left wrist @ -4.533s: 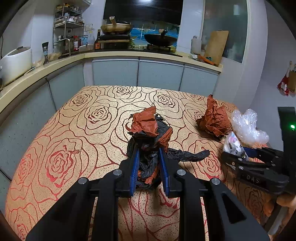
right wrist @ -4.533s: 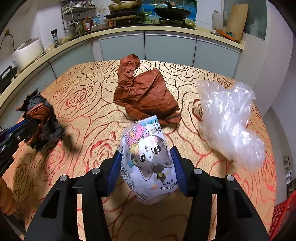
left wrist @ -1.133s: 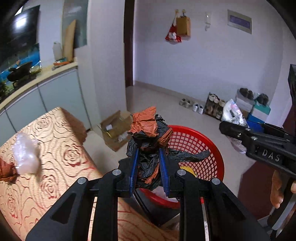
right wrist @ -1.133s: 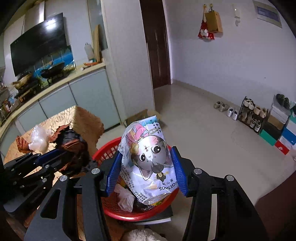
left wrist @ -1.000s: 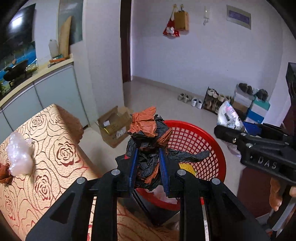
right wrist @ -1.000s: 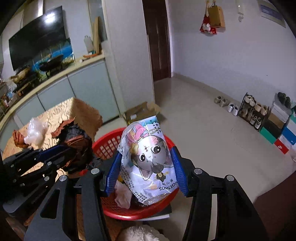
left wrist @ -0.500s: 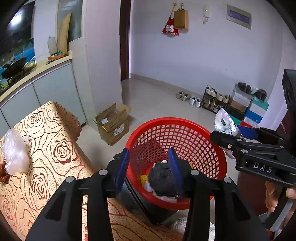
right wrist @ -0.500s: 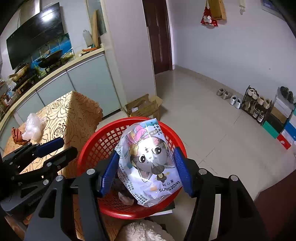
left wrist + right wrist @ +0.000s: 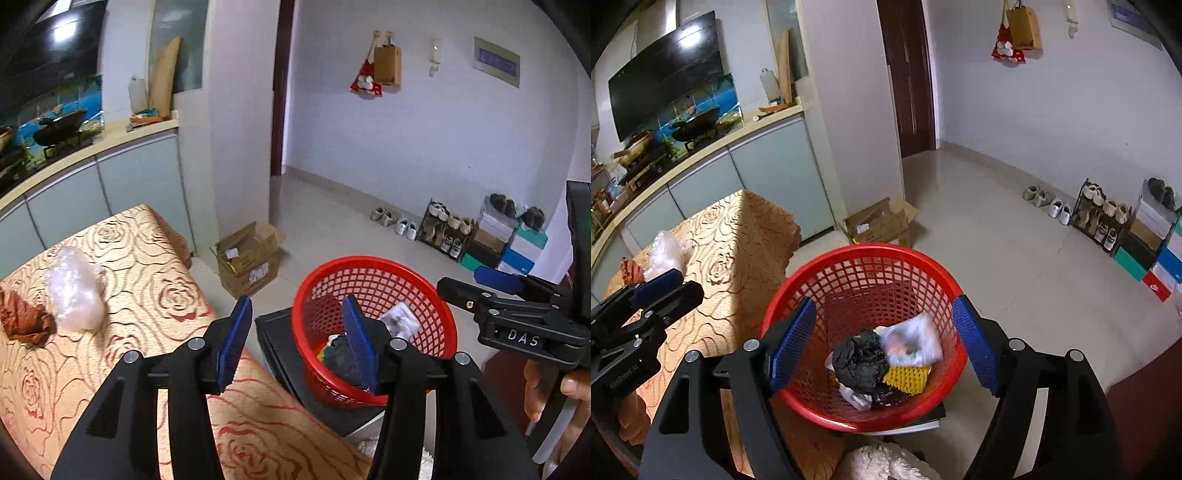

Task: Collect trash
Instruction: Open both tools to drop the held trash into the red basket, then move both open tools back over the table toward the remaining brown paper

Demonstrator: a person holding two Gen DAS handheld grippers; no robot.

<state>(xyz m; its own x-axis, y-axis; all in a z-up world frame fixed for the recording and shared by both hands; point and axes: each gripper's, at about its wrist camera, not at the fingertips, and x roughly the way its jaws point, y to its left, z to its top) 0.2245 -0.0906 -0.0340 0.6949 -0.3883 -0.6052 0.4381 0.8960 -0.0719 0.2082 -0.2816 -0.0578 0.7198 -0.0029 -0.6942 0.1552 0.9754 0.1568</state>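
Observation:
A red mesh basket (image 9: pixel 857 258) stands on a dark stool beside the table; it also shows in the left wrist view (image 9: pixel 424 291). In it lie a black crumpled bag (image 9: pixel 862 360), a cat-print wrapper (image 9: pixel 912 341) and a yellow net (image 9: pixel 905 378). My right gripper (image 9: pixel 882 343) is open and empty above the basket. My left gripper (image 9: pixel 295 339) is open and empty over the table's edge, left of the basket. A clear plastic bag (image 9: pixel 74 290) and brown crumpled paper (image 9: pixel 22 321) lie on the table (image 9: pixel 147 266).
A cardboard box (image 9: pixel 247 258) sits on the floor by the wall. A shoe rack (image 9: pixel 1102 216) and shoe boxes (image 9: pixel 1156 254) line the right wall. A kitchen counter (image 9: pixel 701 155) runs behind the table. Something white and fluffy (image 9: pixel 882 463) lies below the basket.
Both grippers carried their trash from the table to the basket and opened. The black and brown bundle and then the cat-print wrapper dropped into the basket.

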